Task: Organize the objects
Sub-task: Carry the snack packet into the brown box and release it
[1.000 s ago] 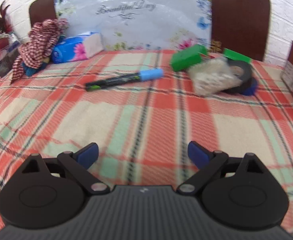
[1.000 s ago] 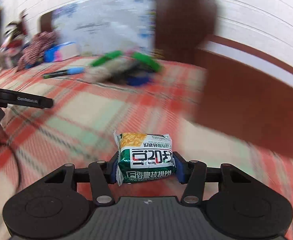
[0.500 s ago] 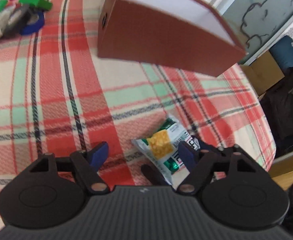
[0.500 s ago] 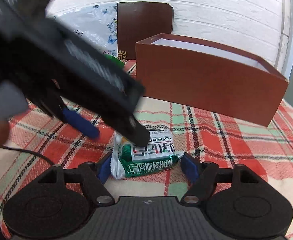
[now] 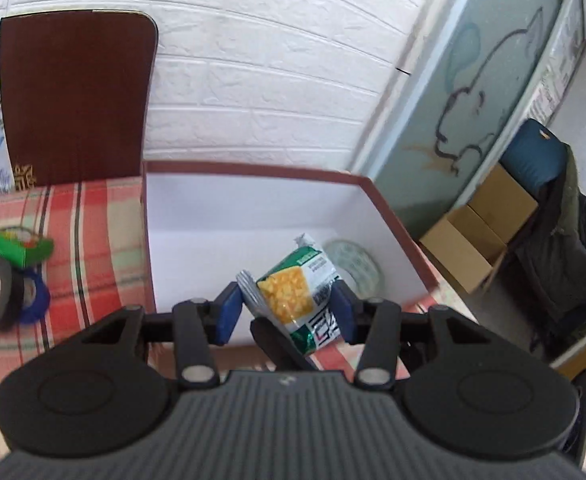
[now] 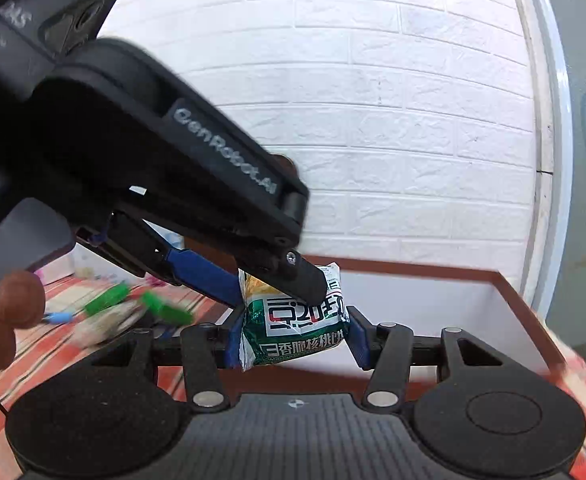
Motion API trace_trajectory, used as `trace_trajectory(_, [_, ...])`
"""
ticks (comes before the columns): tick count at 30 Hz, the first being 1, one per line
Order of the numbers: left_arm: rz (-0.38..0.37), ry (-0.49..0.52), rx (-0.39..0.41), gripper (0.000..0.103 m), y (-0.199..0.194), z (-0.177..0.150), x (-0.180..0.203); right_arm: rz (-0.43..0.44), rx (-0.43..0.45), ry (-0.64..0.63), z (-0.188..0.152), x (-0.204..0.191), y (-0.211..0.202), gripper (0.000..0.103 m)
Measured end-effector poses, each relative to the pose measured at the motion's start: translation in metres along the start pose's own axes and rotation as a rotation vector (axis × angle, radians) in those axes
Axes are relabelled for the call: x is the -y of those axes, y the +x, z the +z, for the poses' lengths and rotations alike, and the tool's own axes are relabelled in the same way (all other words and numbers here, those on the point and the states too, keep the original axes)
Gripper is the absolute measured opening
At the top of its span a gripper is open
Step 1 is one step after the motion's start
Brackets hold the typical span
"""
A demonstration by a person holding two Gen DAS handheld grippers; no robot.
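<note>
Two claws, left (image 5: 289, 312) and right (image 6: 295, 338), both pinching one snack packet (image 6: 297, 328) above one box (image 5: 397, 220)

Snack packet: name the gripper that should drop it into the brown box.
Left, probably. The left gripper pinches the snack packet over the white interior of the brown box; the right gripper also clamps it, but from the near wall.
</note>
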State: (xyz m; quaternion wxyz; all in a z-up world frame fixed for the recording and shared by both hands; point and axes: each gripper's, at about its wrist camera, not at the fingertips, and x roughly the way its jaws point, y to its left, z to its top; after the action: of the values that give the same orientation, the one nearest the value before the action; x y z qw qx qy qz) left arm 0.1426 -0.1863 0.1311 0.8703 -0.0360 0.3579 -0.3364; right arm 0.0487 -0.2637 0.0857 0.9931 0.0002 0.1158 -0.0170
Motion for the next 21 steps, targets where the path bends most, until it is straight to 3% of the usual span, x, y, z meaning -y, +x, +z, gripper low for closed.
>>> trace_trajectory(4, [0.047, -0.028, -0.052, 0.05, 0.036, 0.016, -0.019, -0.012, -0.071, -0.024, -0.004, 0.006, 0.053, 0.053])
trace_trajectory(7, [0.121, -0.025, -0.078, 0.051, 0.052, 0.014, -0.026, -0.041, -0.093, 0.016, -0.01, 0.013, 0.064, 0.06])
trace_trajectory(10, [0.082, -0.018, -0.038, 0.054, 0.039, 0.004, -0.028, -0.046, -0.059, 0.071, -0.012, 0.02, 0.043, 0.064])
trace_trajectory(11, [0.085, -0.012, -0.018, 0.06, 0.03, -0.001, -0.026, -0.048, -0.042, 0.09, -0.014, 0.021, 0.031, 0.064])
trace_trajectory(15, [0.077, 0.081, 0.088, 0.067, -0.013, -0.04, -0.019, -0.082, 0.006, 0.138, -0.035, 0.019, -0.025, 0.068])
trace_trajectory(18, [0.152, 0.135, 0.088, 0.071, -0.03, -0.078, -0.027, -0.041, -0.122, 0.176, -0.058, 0.017, -0.042, 0.069])
trace_trajectory(21, [0.236, 0.073, -0.04, 0.071, -0.027, -0.113, -0.066, 0.023, -0.333, 0.169, -0.086, -0.024, -0.031, 0.068])
